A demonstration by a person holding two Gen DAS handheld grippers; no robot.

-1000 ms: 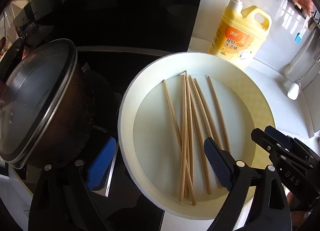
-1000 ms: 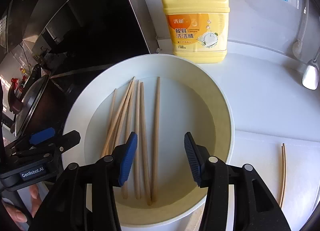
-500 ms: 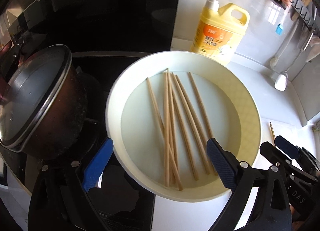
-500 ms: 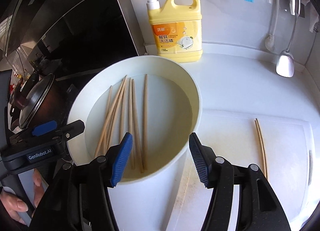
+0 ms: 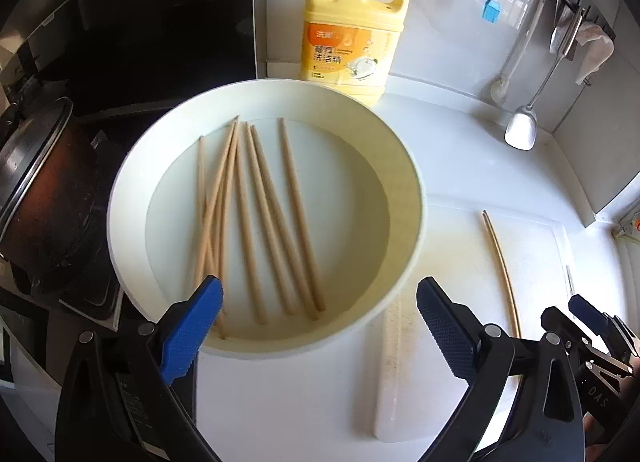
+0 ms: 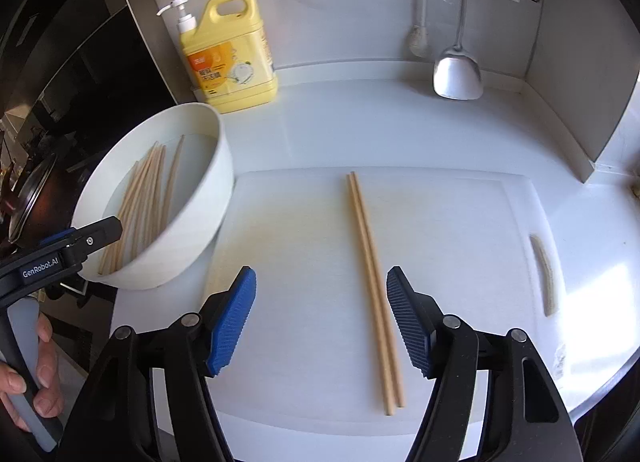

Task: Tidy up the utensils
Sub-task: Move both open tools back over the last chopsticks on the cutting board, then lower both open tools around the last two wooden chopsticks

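Note:
Several wooden chopsticks (image 5: 260, 222) lie in a white bowl (image 5: 404, 166) of water; they also show in the right wrist view (image 6: 148, 198) inside the bowl (image 6: 200, 202). A pair of chopsticks (image 6: 374, 286) lies side by side on the white cutting board (image 6: 300, 302); it also shows in the left wrist view (image 5: 502, 270). My left gripper (image 5: 320, 326) is open and empty, just in front of the bowl's near rim. My right gripper (image 6: 322, 318) is open and empty above the board, the pair lying just inside its right finger.
A yellow dish soap bottle (image 5: 352, 34) stands behind the bowl. A dark lidded pot (image 5: 36, 190) sits on the stove at the left. A metal spatula (image 6: 458, 70) and other tools hang on the back wall. The left gripper (image 6: 60, 250) is beside the bowl.
Both grippers have pulled back and swung right, away from over the bowl. The right gripper is now over the cutting board by the chopstick pair. Both stay open.

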